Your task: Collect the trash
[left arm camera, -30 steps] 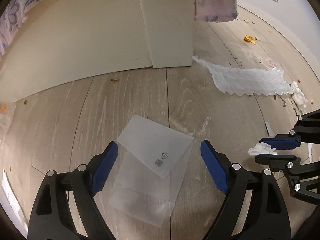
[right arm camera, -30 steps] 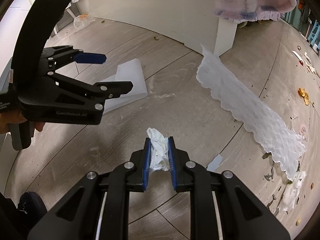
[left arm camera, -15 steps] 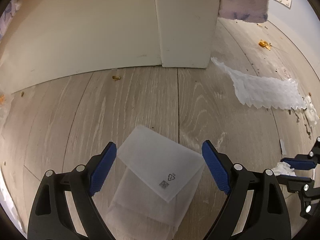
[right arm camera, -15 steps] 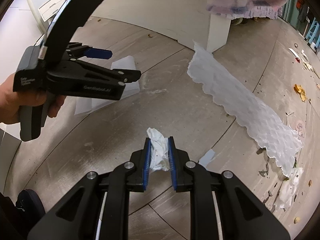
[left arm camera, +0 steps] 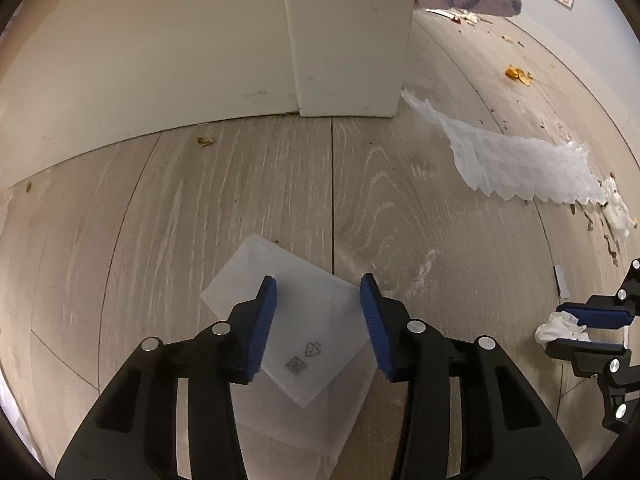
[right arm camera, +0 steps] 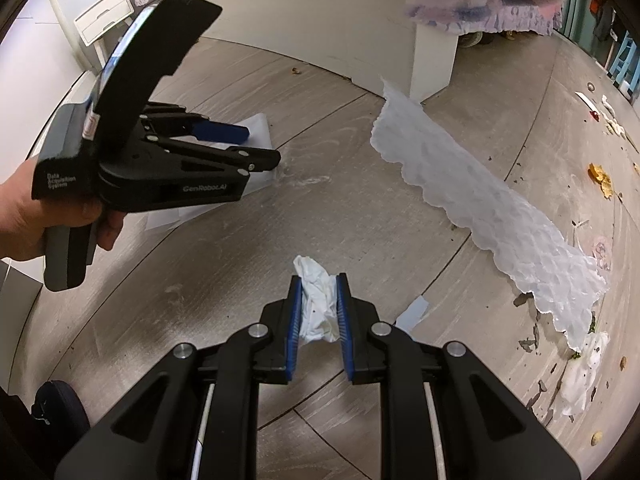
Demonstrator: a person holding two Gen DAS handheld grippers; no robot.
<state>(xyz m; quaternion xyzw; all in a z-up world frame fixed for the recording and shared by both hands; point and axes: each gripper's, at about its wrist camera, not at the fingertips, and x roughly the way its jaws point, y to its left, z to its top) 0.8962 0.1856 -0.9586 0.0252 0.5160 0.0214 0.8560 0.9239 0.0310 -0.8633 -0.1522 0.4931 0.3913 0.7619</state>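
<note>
Hovering low, the left claw (left arm camera: 318, 316) is closing around the flat plastic bag (left arm camera: 304, 320) on the floor (left arm camera: 400, 200) — pads not touching yet — while the right claw (right arm camera: 318, 312) is pinching a crumpled tissue (right arm camera: 318, 300), probably freeing neither hand until both are loaded.

1. The left gripper (left arm camera: 318, 312) points steeply down, its jaws closing with a gap between the blue pads (left arm camera: 264, 324).
2. A hand (right arm camera: 52, 220) grips its handle.
3. The right gripper (right arm camera: 319, 312) points down too, blue pads clamped tight on a white wad.
</note>
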